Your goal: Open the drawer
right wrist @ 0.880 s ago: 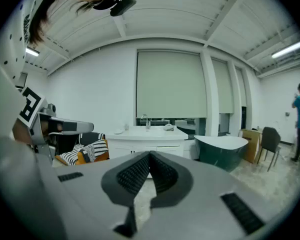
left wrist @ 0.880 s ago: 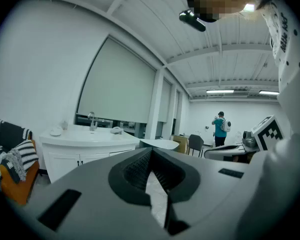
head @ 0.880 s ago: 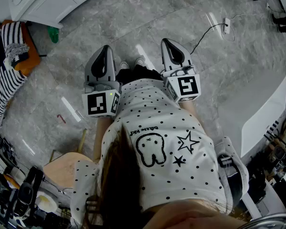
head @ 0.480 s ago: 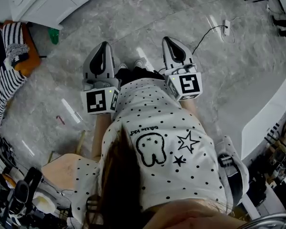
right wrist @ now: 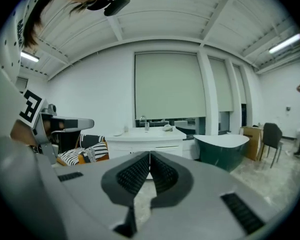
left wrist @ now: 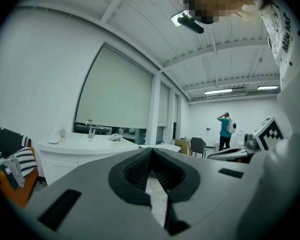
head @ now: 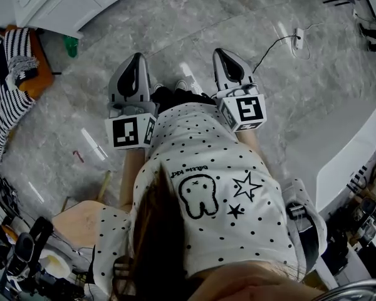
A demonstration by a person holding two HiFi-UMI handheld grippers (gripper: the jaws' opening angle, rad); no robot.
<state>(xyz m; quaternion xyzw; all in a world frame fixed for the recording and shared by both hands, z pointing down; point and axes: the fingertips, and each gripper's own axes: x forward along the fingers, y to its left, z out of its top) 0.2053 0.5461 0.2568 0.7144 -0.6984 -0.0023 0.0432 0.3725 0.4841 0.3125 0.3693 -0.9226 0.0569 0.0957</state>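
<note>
The drawer (right wrist: 124, 145) sits in the white cabinet (head: 56, 8) under the counter (right wrist: 150, 132), across the floor (head: 238, 17) and well apart from both tongs. Only the tongs' own views show its front; the head view catches just the cabinet's corner. The left tongs (left wrist: 151, 153) and right tongs (right wrist: 150, 155), both closed and empty, point forward side by side before the person (head: 207, 193).

White vanity drawer (right wrist: 165, 145): shut, front flush w/ cabinet, dark handle, under sink counter (right wrist: 147, 132), across room.
</note>
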